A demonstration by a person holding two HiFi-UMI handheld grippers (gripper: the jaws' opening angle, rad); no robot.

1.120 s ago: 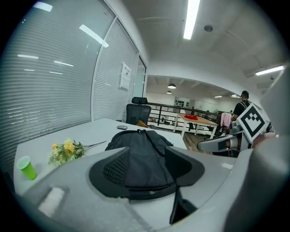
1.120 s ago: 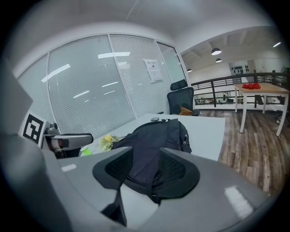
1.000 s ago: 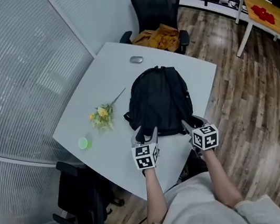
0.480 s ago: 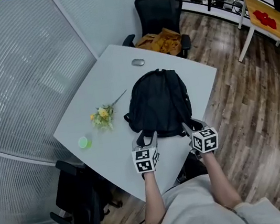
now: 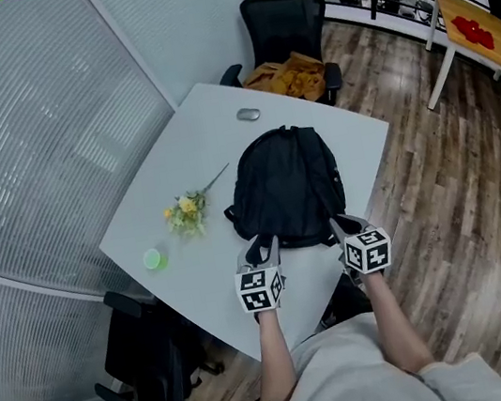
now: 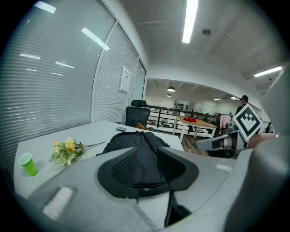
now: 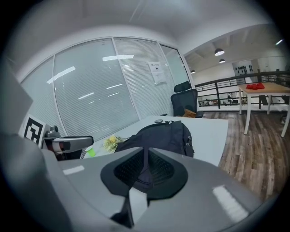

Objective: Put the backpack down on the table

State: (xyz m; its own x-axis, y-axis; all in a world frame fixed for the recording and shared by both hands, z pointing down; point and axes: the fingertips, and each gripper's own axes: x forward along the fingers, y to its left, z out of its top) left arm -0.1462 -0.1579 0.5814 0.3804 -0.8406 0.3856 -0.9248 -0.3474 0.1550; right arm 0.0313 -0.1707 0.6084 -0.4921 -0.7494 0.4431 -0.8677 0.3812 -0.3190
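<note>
Backpack (image 5: 287, 179): black, lying flat on the table. Its top handle points toward the far edge and its bottom end toward the person. It sits closer to the table's right side than to its left.
Table (image 5: 187, 153): white, with one corner turned toward the person.
Left gripper (image 6: 146, 153): the jaws stand well apart. The backpack's near end shows through the gap, and nothing is clamped between the dark pads. In the head view the gripper sits at the backpack's near left corner.
Right gripper (image 7: 145, 156): the jaws are drawn almost together, leaving only a thin slit between the pads. In the head view the gripper sits at the backpack's near right corner, where a strap lies. Whether the strap is pinched in the slit cannot be made out.
Flowers (image 5: 184, 212): a small yellow bunch lying on the table left of the backpack, apart from it, with the stem slanting toward the far side.
Cup (image 5: 154, 258): small, green and upright, near the table's left edge. It is farther from the backpack than the flowers are.
Grey oval object (image 5: 248, 114): on the table just past the backpack's top, near the far edge.
Office chair (image 5: 284, 20): black, at the table's far side, with something crumpled and tan (image 5: 291, 75) on its seat.
Floor (image 5: 441, 201): wood planks, to the right of the table.
Glass wall (image 5: 21, 138): has horizontal blinds and runs along the left.
</note>
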